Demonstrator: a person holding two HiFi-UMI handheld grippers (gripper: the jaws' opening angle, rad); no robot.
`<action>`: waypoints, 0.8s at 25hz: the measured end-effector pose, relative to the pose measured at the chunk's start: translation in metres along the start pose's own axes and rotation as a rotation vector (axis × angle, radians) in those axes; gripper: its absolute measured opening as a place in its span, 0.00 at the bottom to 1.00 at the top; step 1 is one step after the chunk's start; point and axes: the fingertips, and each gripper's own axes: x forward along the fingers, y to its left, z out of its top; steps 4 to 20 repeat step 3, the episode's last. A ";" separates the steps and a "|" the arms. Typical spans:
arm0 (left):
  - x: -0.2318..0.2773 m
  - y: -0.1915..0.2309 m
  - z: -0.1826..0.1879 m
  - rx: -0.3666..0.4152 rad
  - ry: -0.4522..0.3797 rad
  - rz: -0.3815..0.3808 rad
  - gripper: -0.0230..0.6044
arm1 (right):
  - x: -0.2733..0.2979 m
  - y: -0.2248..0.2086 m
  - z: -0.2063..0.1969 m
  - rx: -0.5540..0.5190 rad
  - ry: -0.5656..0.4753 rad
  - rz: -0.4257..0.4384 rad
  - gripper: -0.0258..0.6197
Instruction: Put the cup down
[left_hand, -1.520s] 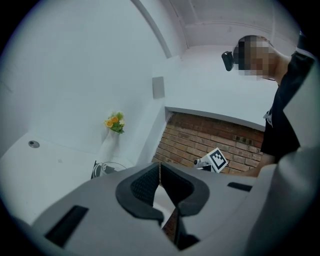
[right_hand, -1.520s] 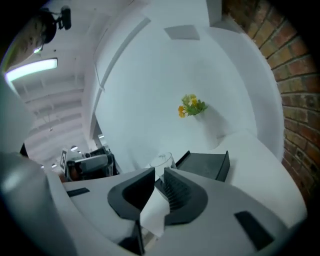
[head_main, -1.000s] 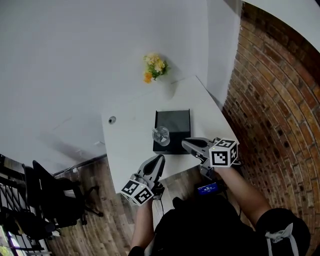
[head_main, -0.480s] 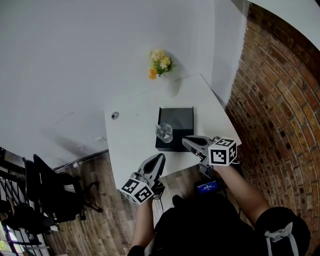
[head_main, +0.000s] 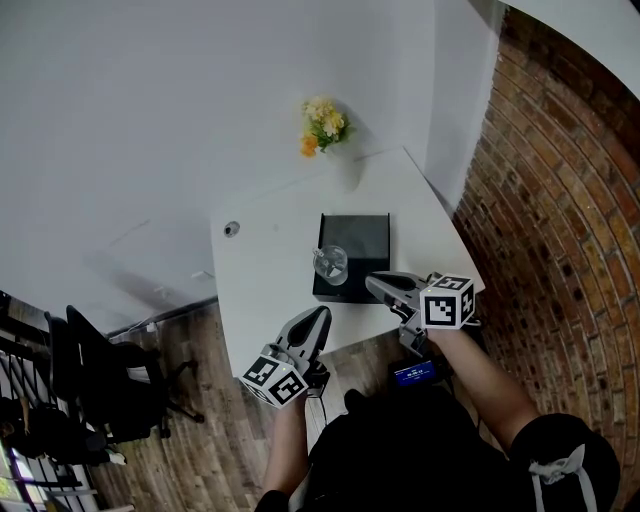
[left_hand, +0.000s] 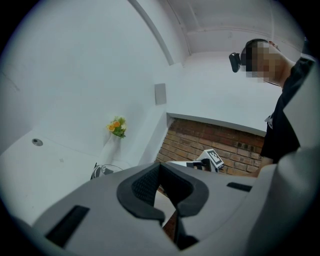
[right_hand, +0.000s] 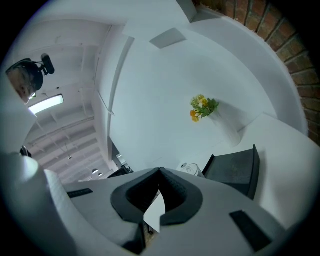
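A clear glass cup (head_main: 330, 264) stands upright on the near left part of a black tray (head_main: 358, 238) on the white table (head_main: 262, 275). Nothing touches it. My right gripper (head_main: 371, 282) hovers just right of the cup at the tray's near edge, shut and empty. Further back, my left gripper (head_main: 321, 315) is over the table's front edge, also shut and empty. In the right gripper view the cup (right_hand: 192, 169) shows just beyond the closed tips (right_hand: 160, 171), beside the tray (right_hand: 235, 170). The left gripper view catches the cup's rim (left_hand: 106, 170) past its own closed tips (left_hand: 159, 166).
A white vase (head_main: 343, 170) with yellow and orange flowers (head_main: 322, 124) stands at the table's far edge against the white wall. A small round fitting (head_main: 232, 229) sits at the table's left. A brick wall (head_main: 560, 220) runs along the right; a black chair (head_main: 110, 385) stands on the wooden floor at the left.
Only the head view has drifted slightly. The cup stays on the tray, and both grippers keep their places and stay shut.
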 end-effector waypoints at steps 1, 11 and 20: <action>0.000 0.001 0.000 -0.001 0.000 0.001 0.05 | 0.000 -0.001 0.000 -0.003 0.004 -0.002 0.06; 0.001 0.002 0.000 -0.001 0.000 0.004 0.05 | 0.001 -0.003 0.000 -0.010 0.010 -0.005 0.06; 0.001 0.002 0.000 -0.001 0.000 0.004 0.05 | 0.001 -0.003 0.000 -0.010 0.010 -0.005 0.06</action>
